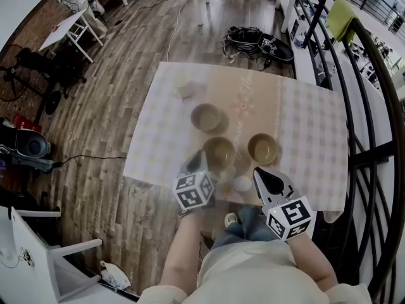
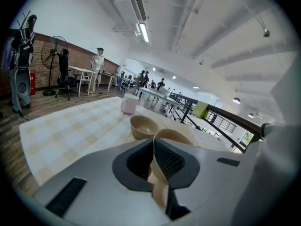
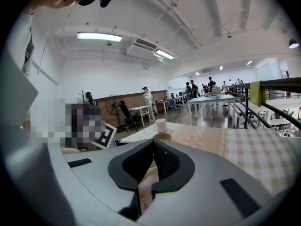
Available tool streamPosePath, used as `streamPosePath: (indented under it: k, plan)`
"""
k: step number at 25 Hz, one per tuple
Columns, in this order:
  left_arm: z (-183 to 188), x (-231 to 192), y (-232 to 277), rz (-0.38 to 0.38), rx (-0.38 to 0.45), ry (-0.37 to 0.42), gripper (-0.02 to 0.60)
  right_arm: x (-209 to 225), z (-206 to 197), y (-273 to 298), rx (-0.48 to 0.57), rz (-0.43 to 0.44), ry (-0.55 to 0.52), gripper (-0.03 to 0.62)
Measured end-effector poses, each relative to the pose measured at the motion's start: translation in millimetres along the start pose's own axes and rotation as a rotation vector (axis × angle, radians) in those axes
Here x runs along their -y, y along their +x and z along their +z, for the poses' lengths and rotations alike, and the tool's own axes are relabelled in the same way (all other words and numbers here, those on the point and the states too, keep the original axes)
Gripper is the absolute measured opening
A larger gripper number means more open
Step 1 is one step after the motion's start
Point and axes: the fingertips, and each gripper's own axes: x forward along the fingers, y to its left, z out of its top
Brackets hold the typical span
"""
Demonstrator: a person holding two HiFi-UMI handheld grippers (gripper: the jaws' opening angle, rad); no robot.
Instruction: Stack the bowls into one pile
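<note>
Left gripper (image 2: 153, 144) clamps the rim of the middle bowl (image 2: 175, 135), far bowl (image 2: 143, 125) beyond on the surface (image 2: 70, 126). Right gripper (image 3: 153, 142) sits pinched closed, empty, near the right bowl (image 1: 262, 149).

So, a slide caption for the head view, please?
Left gripper grips the middle bowl; far bowl and right bowl stand apart on the table.
</note>
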Motion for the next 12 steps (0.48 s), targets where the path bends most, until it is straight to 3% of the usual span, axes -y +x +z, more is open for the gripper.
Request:
streamPosePath:
  k: [12]
  plan:
    - [13.2, 59.7, 3.2, -0.032, 0.012, 0.042, 0.012, 43.7, 35.6, -19.0, 0.097, -0.006, -0.046, 0.0]
